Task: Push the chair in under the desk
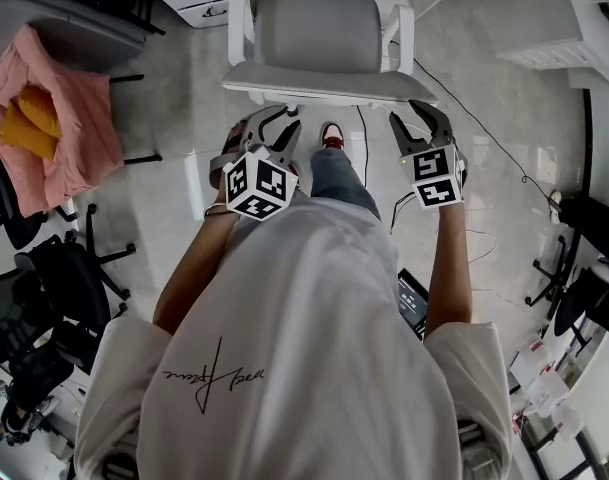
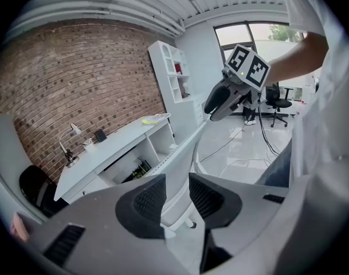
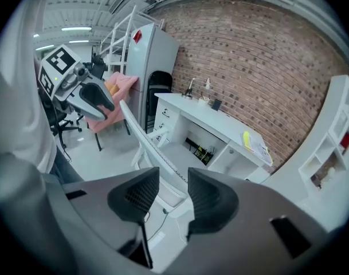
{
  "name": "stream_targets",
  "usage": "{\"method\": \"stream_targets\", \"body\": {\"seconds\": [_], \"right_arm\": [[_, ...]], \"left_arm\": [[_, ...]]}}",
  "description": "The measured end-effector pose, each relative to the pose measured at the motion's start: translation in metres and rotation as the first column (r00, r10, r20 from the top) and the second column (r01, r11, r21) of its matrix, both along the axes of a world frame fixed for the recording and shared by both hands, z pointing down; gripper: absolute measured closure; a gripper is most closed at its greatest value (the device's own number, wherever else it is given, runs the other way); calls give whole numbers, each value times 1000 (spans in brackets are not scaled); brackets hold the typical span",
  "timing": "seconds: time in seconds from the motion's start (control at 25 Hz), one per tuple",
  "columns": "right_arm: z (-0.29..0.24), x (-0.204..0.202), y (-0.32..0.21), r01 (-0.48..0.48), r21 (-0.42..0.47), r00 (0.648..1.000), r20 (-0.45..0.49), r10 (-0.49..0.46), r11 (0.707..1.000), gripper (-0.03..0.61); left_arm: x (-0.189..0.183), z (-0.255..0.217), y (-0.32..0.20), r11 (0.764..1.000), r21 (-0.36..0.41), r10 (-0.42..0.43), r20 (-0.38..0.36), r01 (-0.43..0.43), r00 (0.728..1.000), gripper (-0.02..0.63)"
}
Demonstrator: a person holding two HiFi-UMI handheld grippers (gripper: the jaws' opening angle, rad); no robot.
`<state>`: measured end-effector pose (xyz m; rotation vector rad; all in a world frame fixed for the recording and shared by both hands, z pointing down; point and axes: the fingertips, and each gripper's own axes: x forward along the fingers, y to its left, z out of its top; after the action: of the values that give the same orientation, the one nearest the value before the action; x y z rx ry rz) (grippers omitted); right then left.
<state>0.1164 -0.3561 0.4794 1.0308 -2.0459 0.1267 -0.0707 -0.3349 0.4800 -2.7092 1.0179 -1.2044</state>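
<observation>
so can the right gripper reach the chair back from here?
Likely yes. The right gripper sits at the top edge of the chair back, jaws apart with that edge lined up between them; nothing is in the way.

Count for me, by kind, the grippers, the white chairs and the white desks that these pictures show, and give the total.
Grippers: 2 (left gripper, right gripper)
White chair: 1
White desk: 1
Total: 4
</observation>
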Motion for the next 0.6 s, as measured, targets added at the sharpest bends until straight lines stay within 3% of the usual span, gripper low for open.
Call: {"method": "stream_targets", "body": {"seconds": [0.2,0.4,0.6], "right_arm": [[-23,-17,12,-41,18,992,124,38,999,432],[-48,-29,19,-114,17,955,277,105,993,478],[-72,-49,32,-116,28,931,353,99,993,513]], "left_arm": [[-1,-15,5,999,-15,-41,-80,39,996,499],[-7,-30,8,996,-33,-84,-158,80,984,508],[-9,-54,14,997,14,-78,-190,82,979,508]]}}
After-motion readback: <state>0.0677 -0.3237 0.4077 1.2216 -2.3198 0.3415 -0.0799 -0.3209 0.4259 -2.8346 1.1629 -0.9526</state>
